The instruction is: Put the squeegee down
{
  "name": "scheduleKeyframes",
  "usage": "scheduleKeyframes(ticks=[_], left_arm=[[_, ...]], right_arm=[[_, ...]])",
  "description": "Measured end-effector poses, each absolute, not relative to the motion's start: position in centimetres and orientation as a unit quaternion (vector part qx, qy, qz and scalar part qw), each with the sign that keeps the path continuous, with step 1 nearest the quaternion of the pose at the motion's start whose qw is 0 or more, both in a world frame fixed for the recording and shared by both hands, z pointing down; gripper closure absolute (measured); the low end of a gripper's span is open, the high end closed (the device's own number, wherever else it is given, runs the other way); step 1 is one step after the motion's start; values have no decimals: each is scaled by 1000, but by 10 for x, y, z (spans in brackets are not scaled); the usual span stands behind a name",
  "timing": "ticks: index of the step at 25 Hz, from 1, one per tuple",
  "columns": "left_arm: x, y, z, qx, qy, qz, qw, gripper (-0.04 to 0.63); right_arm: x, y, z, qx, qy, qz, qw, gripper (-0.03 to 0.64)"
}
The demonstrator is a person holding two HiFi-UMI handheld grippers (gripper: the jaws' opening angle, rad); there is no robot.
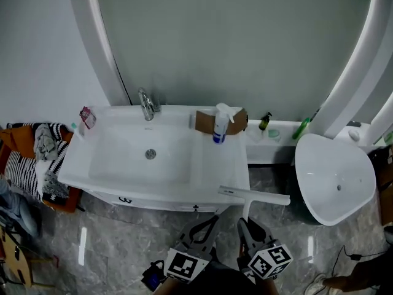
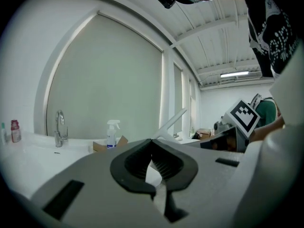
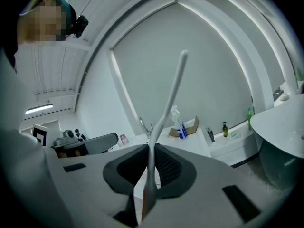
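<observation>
Right gripper [image 1: 247, 225] is clamped on the squeegee [image 1: 255, 195] handle. The right gripper view shows the thin handle [image 3: 166, 113] pinched between the pads and rising out past them. The blade sits crosswise at the sink's [image 1: 104, 165] front right corner and sticks out past the desk [image 1: 236, 165] edge. Can't tell if it touches the desk or hangs just above it. Left gripper [image 1: 207, 225] is beside the right one, in front of the sink, jaws together on nothing [image 2: 152, 144]. My read is that the put-down is not done yet. To do it well, bring the blade further in over the bare desk strip right of the sink. Lower it until blade and handle both lie flat, and open the jaws only once it is supported. Dropped where it is now, it would likely tip off the front edge to the floor. Keep it short of the bottle [image 1: 219, 128] and box [image 1: 206, 120] at the sink's back right, since a bump would topple the bottle. The left gripper has no job here and should stay clear. Containers: the sink is empty, with a bare drain. The bottle is a sprayer, blue in its lower part, and its fill level is too small to read. The box is open cardboard, and its contents are hidden behind the bottle. The basin [image 1: 334, 177] well right of the sink is empty. A dark soap bottle [image 1: 264, 121] stands on the ledge right of the sink's back edge.
</observation>
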State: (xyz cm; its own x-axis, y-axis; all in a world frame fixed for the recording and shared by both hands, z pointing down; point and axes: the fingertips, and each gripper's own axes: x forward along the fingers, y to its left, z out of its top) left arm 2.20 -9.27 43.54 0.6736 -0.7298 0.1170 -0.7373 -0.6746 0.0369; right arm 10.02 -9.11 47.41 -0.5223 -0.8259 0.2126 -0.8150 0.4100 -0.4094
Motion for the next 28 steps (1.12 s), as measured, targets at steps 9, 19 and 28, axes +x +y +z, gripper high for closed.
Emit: scheduleKeyframes(ticks=[9, 19, 28], left_arm=[[24, -142, 432, 895, -443, 27, 34, 591], [23, -172, 431, 892, -449, 15, 39, 591], [1, -211, 425, 903, -427, 23, 42, 591]], right_arm=[[106, -147, 481, -453, 857, -246, 6, 563], [110, -169, 490, -458, 847, -268, 5, 563], [88, -204, 486, -472, 836, -280, 12, 563]])
